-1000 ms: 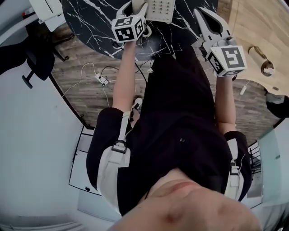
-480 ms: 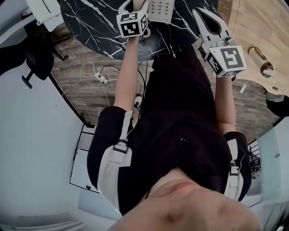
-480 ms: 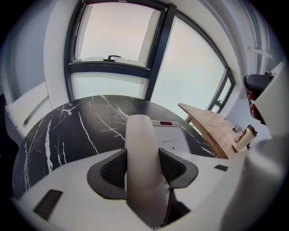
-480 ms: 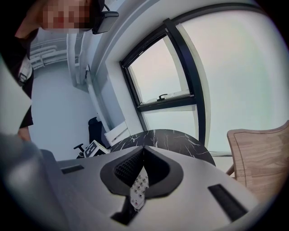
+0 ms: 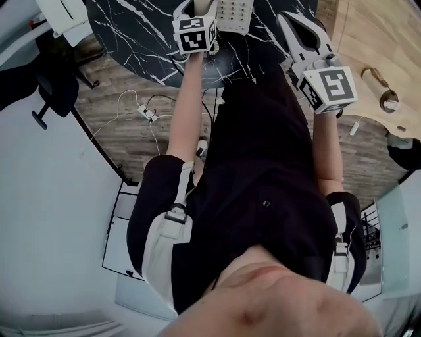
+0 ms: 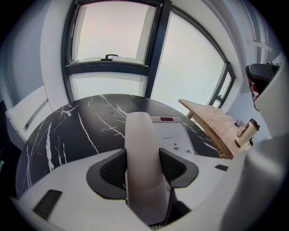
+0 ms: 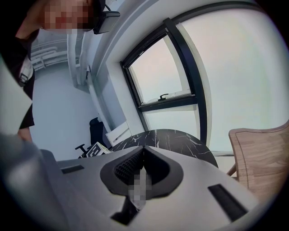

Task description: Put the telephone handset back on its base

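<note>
Far part of white keypad telephone base [image 5: 235, 13] cut off by head view's top edge. Near end of smooth white plastic handset [image 6: 141, 135] hidden inside left gripper [image 6: 143, 168].

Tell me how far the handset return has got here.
Done: left gripper is clamped on the handset. In hand: handset is held over the black table, close beside the base, not seated. Left: lower it onto the base, release. The right gripper is shut, empty.

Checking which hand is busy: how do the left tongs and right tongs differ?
The left tongs grip the white handset; the right tongs are shut on nothing. The left tongs are over the black table, near the base; the right tongs are held back, near its edge. Both carry marker cubes.
</note>
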A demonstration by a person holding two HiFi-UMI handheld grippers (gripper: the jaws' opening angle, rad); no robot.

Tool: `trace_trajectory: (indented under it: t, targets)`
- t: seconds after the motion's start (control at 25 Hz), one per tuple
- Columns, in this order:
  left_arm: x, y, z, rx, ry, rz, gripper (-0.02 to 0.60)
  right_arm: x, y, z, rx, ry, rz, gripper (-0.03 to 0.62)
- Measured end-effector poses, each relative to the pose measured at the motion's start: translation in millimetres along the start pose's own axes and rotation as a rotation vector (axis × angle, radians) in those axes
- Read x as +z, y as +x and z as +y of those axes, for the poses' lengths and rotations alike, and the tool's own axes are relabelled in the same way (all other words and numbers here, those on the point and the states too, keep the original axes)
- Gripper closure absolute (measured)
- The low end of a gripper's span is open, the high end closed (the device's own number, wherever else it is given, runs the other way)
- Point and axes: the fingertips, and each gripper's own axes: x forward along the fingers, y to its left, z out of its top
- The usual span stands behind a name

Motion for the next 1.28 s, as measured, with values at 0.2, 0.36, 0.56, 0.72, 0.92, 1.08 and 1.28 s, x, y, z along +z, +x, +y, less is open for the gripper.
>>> trace_trajectory:
  t: [0.2, 0.36, 0.56, 0.72, 0.92, 1.08, 1.28]
  targets:
    - [0.0, 0.5, -1.2, 0.011, 0.031, 0.003, 0.336, 1.2, -2.2, 1.5, 0.002, -0.001, -0.003, 0.565]
    - [-2.0, -1.0, -3.4, 0.016, 0.058, 0.004, 0.327, 0.6, -4.4, 3.9, 0.002, 0.003, -0.007, 0.565]
    - [-2.2, -7.7, -3.1, 0.016, 0.068, -0.004, 0.319, 0.1, -8.1, 5.8, 0.0, 0.01, -0.017, 0.565]
    - [-2.2, -15.7, -3.0, 0.013, 0.078, -0.008, 0.319, 1.6, -12.3, 10.6, -0.005, 0.006, -0.028, 0.565]
    - [-1.1, -28.9, -5.6, 0.009, 0.088, -0.029, 0.319, 3.8, -21.5, 19.5, -0.013, -0.01, -0.044, 0.565]
    - [0.8, -46.1, -11.5, -0.003, 0.102, -0.052, 0.319, 3.5, -29.5, 28.8, -0.025, -0.027, -0.056, 0.565]
    - [-1.9, -76.8, -20.3, -0.018, 0.115, -0.091, 0.322, 1.0, -40.4, 45.6, -0.03, -0.038, -0.076, 0.565]
